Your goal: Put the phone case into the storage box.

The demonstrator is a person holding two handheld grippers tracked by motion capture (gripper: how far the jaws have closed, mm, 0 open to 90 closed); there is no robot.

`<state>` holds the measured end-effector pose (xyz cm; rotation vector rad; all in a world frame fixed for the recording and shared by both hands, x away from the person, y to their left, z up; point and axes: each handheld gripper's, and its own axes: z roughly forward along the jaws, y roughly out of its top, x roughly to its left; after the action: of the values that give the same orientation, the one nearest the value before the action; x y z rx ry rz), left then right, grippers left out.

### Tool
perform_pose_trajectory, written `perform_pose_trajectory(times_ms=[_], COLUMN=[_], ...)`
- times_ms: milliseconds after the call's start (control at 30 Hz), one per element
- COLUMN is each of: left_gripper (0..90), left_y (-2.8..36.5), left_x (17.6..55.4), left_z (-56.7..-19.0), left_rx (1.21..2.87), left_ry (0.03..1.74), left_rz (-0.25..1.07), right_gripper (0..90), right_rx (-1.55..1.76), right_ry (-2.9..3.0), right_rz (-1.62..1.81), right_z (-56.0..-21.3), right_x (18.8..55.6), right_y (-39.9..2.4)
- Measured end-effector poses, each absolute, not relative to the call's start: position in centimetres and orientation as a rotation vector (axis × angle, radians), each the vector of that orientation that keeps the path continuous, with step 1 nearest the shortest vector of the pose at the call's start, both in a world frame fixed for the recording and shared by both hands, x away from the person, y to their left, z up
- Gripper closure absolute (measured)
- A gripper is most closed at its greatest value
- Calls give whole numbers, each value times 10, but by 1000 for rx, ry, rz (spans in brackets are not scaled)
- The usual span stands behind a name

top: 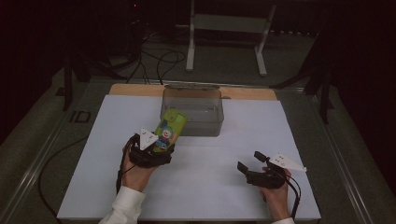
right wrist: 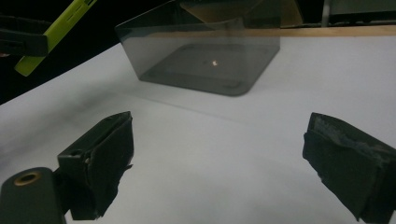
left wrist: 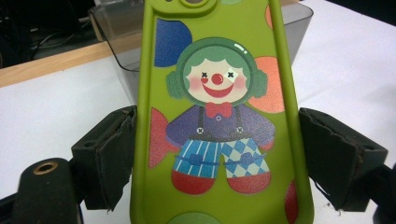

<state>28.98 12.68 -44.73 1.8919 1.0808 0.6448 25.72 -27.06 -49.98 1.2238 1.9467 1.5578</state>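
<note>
While the left gripper (top: 156, 145) is clamping its two jaws on the long edges of the green phone case (left wrist: 217, 116), the case is standing up between them, its clown print facing the left gripper view's camera and its camera-hole end pointing away from the claw toward the clear plastic bin (top: 192, 111). From above, the case is leaning forward out of the jaws, its far end hanging just before the bin's near wall, so the bin is lying straight ahead of the claw and close. The right gripper (top: 251, 167) is resting low over the white table sheet (top: 280, 130), well off to the side, with its jaws standing apart and holding nothing; ahead of it the bin is sitting empty. Judging from this, the case is probably heading into the bin, and the grip is looking like the weak point: the pads are pinching a smooth, rounded, springy rim low on the case, with most of its length sticking out beyond them, so a quick tilt could be letting it swing or slide between the pads. Coming in too low, the far end could be knocking the bin's wall and shoving the light bin back; opening too soon could be dropping the case on the sheet in front of it.
</note>
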Motion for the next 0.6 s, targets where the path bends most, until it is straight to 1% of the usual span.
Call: perform_pose_trajectory(times_ms=[600], left_gripper=[164], left_y=[130], left_x=[288], left_z=[-445], left_rx=[1863], left_ry=[1067], left_rz=[664], right_gripper=[91], right_rx=[1219], right_ry=[1989], right_rz=[1620], right_z=[-468], right_x=[285], right_y=[-218])
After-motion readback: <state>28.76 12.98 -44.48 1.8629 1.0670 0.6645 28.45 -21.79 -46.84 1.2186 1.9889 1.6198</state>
